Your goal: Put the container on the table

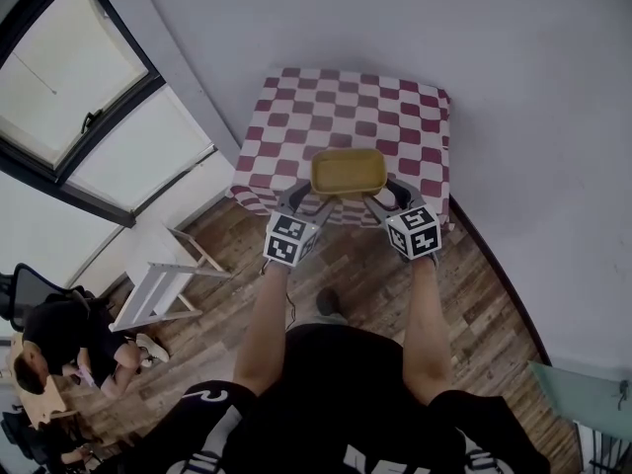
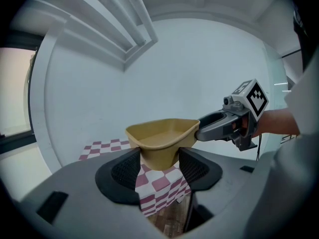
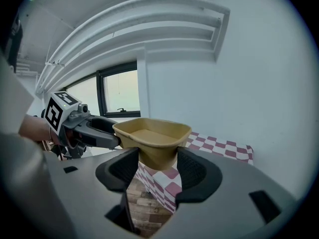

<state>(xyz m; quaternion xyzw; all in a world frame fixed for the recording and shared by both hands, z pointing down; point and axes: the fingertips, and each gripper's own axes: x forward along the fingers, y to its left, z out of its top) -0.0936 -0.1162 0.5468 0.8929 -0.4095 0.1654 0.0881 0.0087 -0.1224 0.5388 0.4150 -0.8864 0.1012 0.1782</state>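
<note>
A tan rectangular container point(image 1: 348, 172) hangs in the air above the near edge of a small table point(image 1: 296, 117) with a red-and-white checked cloth. My left gripper point(image 1: 304, 197) is shut on the container's left end, and my right gripper point(image 1: 380, 196) is shut on its right end. In the left gripper view the container point(image 2: 162, 141) is pinched between the black pads, with the right gripper point(image 2: 204, 130) at its far side. The right gripper view shows the container point(image 3: 152, 137) clamped likewise, the left gripper point(image 3: 112, 139) opposite. The container looks empty.
The table stands against a white wall point(image 1: 395, 18), with a window point(image 1: 79, 97) to the left. A white folding stand point(image 1: 158, 284) sits on the wooden floor point(image 1: 474, 304) at left. A person point(image 1: 59, 349) sits at far lower left.
</note>
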